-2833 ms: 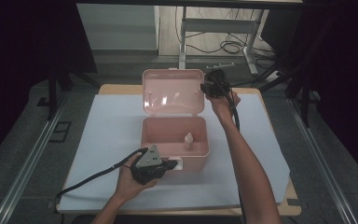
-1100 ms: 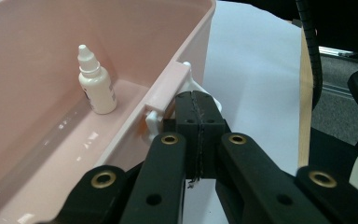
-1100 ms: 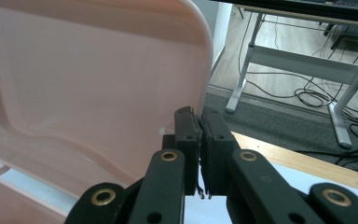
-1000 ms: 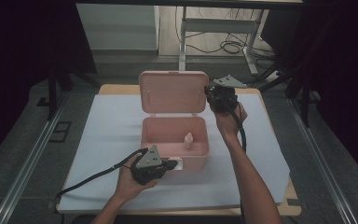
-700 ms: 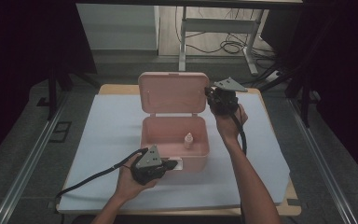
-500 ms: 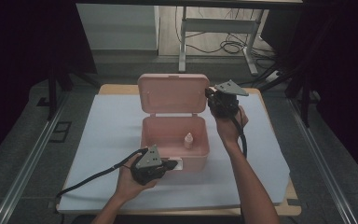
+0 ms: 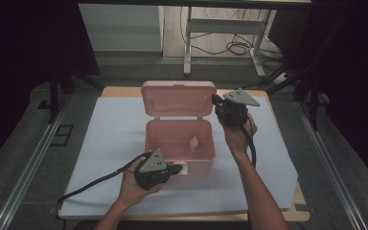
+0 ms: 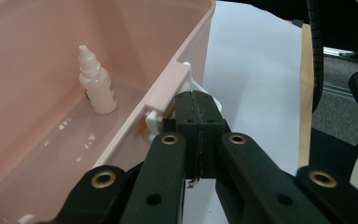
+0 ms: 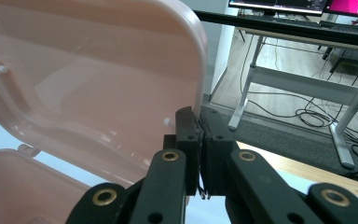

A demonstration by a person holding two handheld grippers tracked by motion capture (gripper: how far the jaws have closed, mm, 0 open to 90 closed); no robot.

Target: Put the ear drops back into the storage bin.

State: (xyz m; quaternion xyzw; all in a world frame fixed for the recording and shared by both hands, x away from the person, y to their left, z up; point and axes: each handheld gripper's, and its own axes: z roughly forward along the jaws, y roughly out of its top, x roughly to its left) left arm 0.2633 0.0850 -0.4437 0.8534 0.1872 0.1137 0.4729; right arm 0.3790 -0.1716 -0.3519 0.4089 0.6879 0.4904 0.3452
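Nearest the person, the left claw (image 7: 176, 169) sits pressed together at the front wall of the pink box (image 7: 179, 143), its tips against the white latch (image 8: 200, 95) there; whether the latch tab is actually nipped between them cannot be told. The box stands in the middle of the counter (image 7: 110, 143), on its white sheet. Inside, a small white dropper bottle (image 8: 95, 81) stands upright near the right wall.

Farther back, the right claw (image 7: 217, 101) pinches the edge of the raised lid (image 7: 178, 98) at its right corner, with the lid about upright on its rear hinge.

The box looks like thin, light moulded plastic: stiff enough to hold by a rim, smooth and likely to slide on the sheet, so steadying the front while turning the lid by its edge seems wise. The bottle looks light and easy to tip.
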